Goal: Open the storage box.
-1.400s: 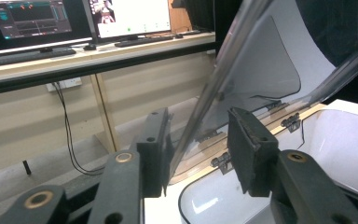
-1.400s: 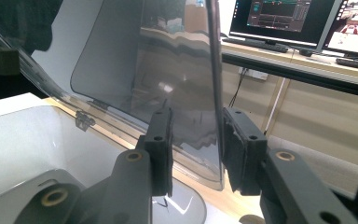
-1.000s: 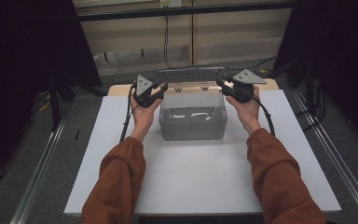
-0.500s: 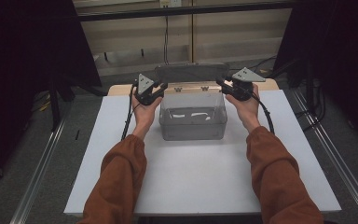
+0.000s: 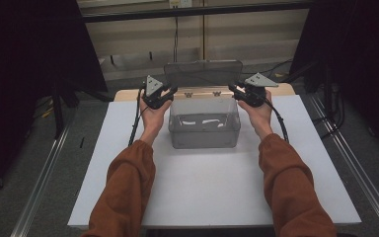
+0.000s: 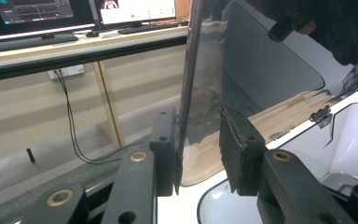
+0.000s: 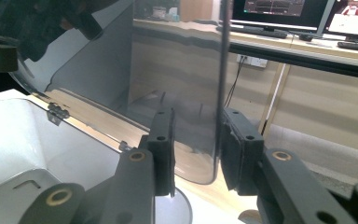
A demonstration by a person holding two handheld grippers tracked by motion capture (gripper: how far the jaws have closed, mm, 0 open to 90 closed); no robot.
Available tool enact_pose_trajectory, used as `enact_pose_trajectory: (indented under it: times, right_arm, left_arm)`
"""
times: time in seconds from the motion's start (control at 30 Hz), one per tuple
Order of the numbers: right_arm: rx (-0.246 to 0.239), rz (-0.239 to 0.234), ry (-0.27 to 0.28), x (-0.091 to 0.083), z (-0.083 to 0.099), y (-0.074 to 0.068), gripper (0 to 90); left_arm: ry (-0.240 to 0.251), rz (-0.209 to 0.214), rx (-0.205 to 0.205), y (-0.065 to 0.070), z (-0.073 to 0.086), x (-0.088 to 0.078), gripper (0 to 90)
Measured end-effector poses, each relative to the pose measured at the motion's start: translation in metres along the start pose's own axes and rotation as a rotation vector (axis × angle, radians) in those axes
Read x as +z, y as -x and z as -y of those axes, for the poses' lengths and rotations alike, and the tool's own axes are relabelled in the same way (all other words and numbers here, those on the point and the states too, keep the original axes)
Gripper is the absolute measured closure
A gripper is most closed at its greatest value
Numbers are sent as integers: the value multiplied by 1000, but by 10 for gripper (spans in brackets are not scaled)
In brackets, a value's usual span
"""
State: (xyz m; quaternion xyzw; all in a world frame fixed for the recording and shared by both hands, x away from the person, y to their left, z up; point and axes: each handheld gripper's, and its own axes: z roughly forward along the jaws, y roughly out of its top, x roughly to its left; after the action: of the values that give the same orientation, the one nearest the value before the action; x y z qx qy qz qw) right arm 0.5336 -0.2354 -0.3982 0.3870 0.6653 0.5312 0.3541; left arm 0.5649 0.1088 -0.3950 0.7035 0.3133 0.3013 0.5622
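Clear plastic caught on both sides. Left tool, centre left of the high view, drawn narrow and clamped on the left edge of the lid. In the left gripper view, same tool rising from the bottom of the frame, with the lid's rim upright between the pads and hard against the left one. Right tool, centre right of the high view, likewise narrow, closing a touch further just now on the lid's right edge. Apparently gripped there too, with the rim flush against the right pad in the right gripper view.

Lid raised about upright at upper centre of the high view, hinged along the far rim of the box. Box at frame centre on the white surface, mouth open. Only pale streaks at its bottom, too faint to name.

Judging from this: opening as good as done, with the lid swung up off the box and steadied from both sides. Probably left to do: easing the lid back to where it rests unaided, then letting go with both tools. Impossible to tell whether the hinges alone would keep it up.
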Motion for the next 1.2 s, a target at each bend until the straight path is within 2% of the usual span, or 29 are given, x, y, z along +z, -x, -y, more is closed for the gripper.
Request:
enact_pose_trajectory:
  times: [0.23,0.33,0.4,0.47,0.73,0.93,0.97,1.1,1.2]
  right_arm:
    - [11,3,-2,3,2,1,666]
    - [20,4,-13,4,5,4,668]
    - [23,3,-11,5,6,5,692]
    - [41,-6,-14,6,7,5,709]
    - [36,-9,-25,9,5,7,735]
    - [49,-11,-23,10,5,8,745]
    - [48,-11,-24,10,5,9,748]
    - [52,-8,-28,10,5,9,756]
    - [55,-13,-27,11,5,10,758]
  left_arm:
    - [-2,-4,7,-2,0,2,685]
    - [4,1,-7,-3,0,4,687]
    - [-8,7,-5,-5,-1,5,688]
    - [-11,10,-23,-5,-1,6,687]
    - [-15,12,-48,-8,1,11,685]
    - [-46,34,-49,-11,4,12,675]
    - [-56,33,-35,-12,5,13,676]
    - [-51,30,-88,-12,7,15,677]
    - [-67,31,-77,-12,6,17,678]
